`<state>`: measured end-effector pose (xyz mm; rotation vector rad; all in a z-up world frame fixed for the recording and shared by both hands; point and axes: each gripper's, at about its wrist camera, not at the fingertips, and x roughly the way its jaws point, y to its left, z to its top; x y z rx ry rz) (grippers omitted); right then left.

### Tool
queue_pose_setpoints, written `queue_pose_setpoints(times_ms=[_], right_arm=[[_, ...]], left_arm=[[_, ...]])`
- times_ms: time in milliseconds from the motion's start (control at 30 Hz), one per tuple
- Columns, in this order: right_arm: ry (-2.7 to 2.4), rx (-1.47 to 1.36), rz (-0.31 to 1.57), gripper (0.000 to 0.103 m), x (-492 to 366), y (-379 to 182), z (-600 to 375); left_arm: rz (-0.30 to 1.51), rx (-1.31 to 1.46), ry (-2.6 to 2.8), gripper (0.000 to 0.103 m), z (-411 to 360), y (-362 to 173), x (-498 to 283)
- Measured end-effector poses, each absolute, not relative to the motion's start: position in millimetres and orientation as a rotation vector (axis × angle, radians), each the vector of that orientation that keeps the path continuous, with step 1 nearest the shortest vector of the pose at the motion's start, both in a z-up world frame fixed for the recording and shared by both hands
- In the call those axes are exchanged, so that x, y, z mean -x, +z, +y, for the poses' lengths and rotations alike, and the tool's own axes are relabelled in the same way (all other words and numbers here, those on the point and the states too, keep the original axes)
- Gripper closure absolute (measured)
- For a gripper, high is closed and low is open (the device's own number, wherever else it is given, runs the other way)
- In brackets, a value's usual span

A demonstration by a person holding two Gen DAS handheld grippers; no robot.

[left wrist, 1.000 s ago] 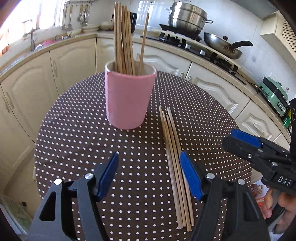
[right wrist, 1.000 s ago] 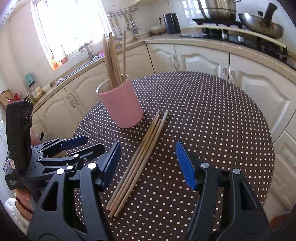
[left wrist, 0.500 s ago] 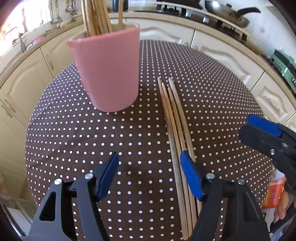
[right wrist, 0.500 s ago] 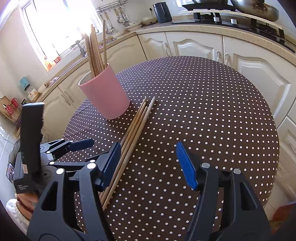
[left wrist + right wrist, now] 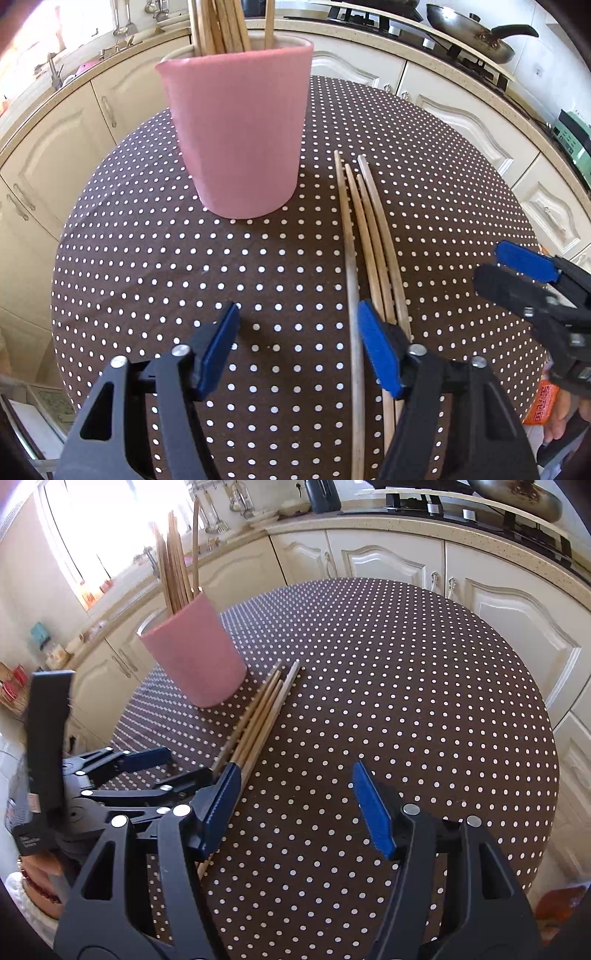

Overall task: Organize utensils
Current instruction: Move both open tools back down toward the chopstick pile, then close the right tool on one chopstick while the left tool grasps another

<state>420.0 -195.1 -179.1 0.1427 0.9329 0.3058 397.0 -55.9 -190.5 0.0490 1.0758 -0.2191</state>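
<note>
A pink cup (image 5: 236,133) stands on the round dotted table (image 5: 147,258) and holds several wooden chopsticks upright; it also shows in the right wrist view (image 5: 194,655). Several loose chopsticks (image 5: 365,236) lie side by side on the table just right of the cup, also seen in the right wrist view (image 5: 258,716). My left gripper (image 5: 299,350) is open and empty, low over the table, its right finger over the loose chopsticks' near part. My right gripper (image 5: 295,808) is open and empty, to the right of the chopsticks; it also shows in the left wrist view (image 5: 517,269).
Cream kitchen cabinets (image 5: 388,561) and a counter curve around the table's far side. A stove with a frying pan (image 5: 472,33) stands at the back right. A sink and window are at the back left (image 5: 110,554). The table edge drops off close behind both grippers.
My left gripper has moved forward and down toward the cup and the loose chopsticks. My right gripper has moved down and left, closer to the chopsticks. Both stayed open.
</note>
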Motion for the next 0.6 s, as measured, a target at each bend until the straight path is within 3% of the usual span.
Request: queue_pose_setpoints(times_ms=[67,233,400,600], right_arm=[[0.294,-0.113,0.958,0.04,-426.8,-180.8,-185.4],[0.277,-0.065,1.01,0.046,-444.4,-185.0,-164.6],[0.268,-0.052,1.056,0.067,-460.6,-192.6,-150.7],[0.259,-0.042,1.084,0.067,-471.6,-199.4,-139.5]], left_arm=[[1.076,-0.047,-0.243,0.057,-54.3,-189.5,-393.9],[1.075,-0.043,-0.258,0.058,-43.7,-188.2,-387.9],[1.077,-0.041,-0.263,0.058,-41.5,-185.9,-385.6],[1.072,-0.047,-0.268,0.058,-43.4,-185.6,-388.5]])
